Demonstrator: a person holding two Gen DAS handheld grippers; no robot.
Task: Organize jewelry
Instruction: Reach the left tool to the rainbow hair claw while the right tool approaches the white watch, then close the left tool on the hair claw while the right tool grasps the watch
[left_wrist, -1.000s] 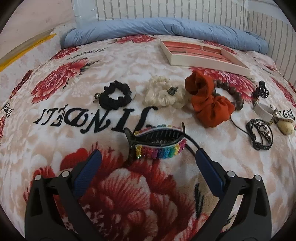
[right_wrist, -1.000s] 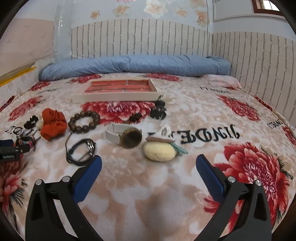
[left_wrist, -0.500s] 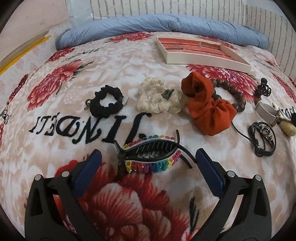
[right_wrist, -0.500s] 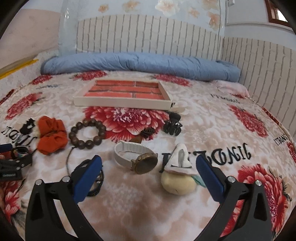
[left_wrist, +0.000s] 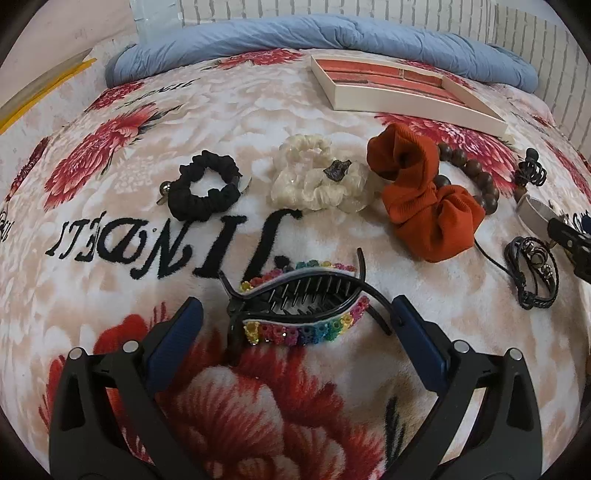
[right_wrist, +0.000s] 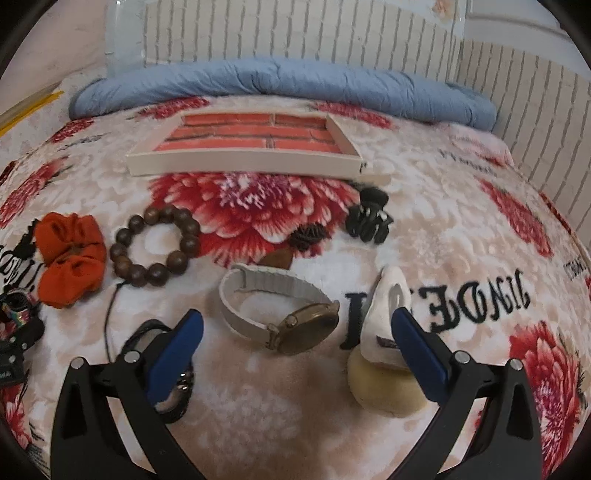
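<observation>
**Desk:** What sits between the jaws?

**Photographer:** A rainbow-beaded hair clip lies on the floral blanket between the spread fingers of the left gripper, jaws wide and touching nothing. The right gripper, equally agape, frames a white-strapped watch.

**Desk:** How will they handle?

**Photographer:** The clip looks light, rigid and springy, its beads probably fragile; pinching across its black spine seems safest. The watch looks heavier, best taken at the case, since the strap would likely flex.

**Desk:** Beyond them?

**Photographer:** Scrunchies, including an orange one, and a wooden bead bracelet; farther back, an empty-looking tray.
</observation>
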